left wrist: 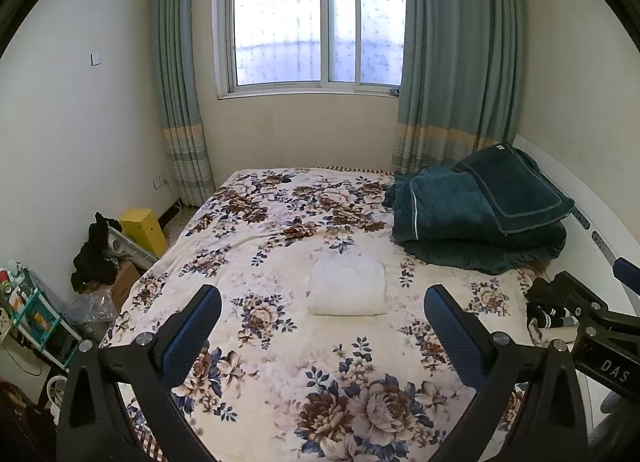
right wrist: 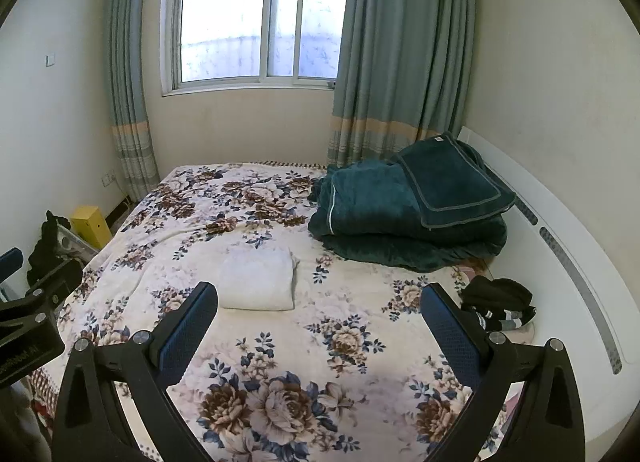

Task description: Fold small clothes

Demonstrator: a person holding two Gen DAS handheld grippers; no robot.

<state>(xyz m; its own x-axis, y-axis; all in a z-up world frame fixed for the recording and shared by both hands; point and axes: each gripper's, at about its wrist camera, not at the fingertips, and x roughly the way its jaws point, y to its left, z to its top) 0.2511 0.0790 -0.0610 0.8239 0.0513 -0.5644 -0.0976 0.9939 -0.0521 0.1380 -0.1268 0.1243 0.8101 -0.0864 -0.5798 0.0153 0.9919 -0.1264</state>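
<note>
A white folded garment [left wrist: 347, 285] lies flat on the floral bedspread [left wrist: 280, 342] in the middle of the bed; it also shows in the right wrist view [right wrist: 258, 280]. A small pile of dark clothes with striped socks [right wrist: 500, 304] lies at the bed's right edge, also visible in the left wrist view [left wrist: 550, 312]. My left gripper [left wrist: 322, 302] is open and empty, held above the bed in front of the white garment. My right gripper [right wrist: 320, 298] is open and empty, to the right of the white garment and left of the dark pile.
A folded dark green blanket [right wrist: 408, 214] sits at the bed's far right. A white headboard [right wrist: 560, 262] runs along the right side. On the floor at left are a yellow box [left wrist: 144, 230], black clothing [left wrist: 94, 254] and a cluttered rack [left wrist: 32, 314].
</note>
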